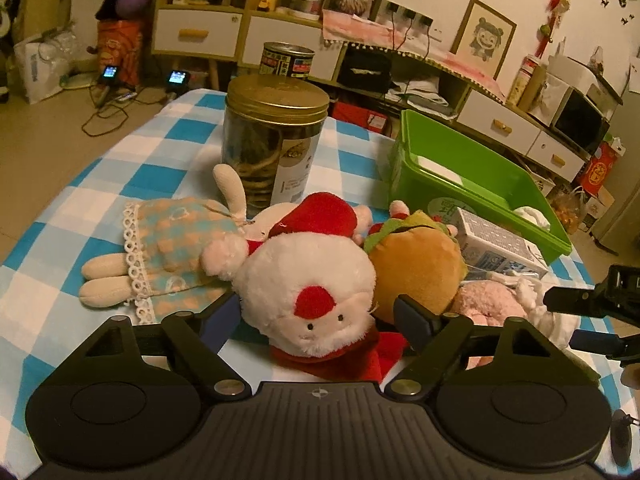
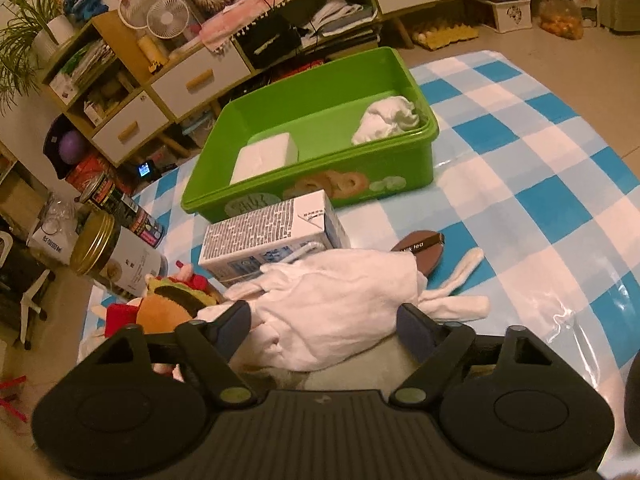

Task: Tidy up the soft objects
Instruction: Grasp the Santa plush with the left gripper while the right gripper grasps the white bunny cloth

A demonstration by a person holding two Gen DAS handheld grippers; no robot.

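Your left gripper (image 1: 316, 320) straddles the Santa plush (image 1: 310, 288), a finger at each side of its white head; the jaws look partly closed around it, yet you cannot tell whether the pads press, so treat it as bracketed rather than gripped. Your right gripper (image 2: 324, 320) brackets the white rabbit plush (image 2: 340, 300) the same way, with its right finger clearly off the fabric. Both reaches probably aim at the green bin (image 2: 400, 168), which stands beyond the milk carton (image 2: 272, 236) and already holds a white pack and a crumpled white cloth (image 2: 386, 118). A burger plush (image 1: 416, 260) and a doll in a checked dress (image 1: 168, 248) lie beside Santa, still unsorted. Everything rests on a glossy blue-and-white checked tablecloth (image 2: 540, 168), near a gold-lidded jar (image 1: 276, 136); cluttered shelves and drawers line the wall behind.
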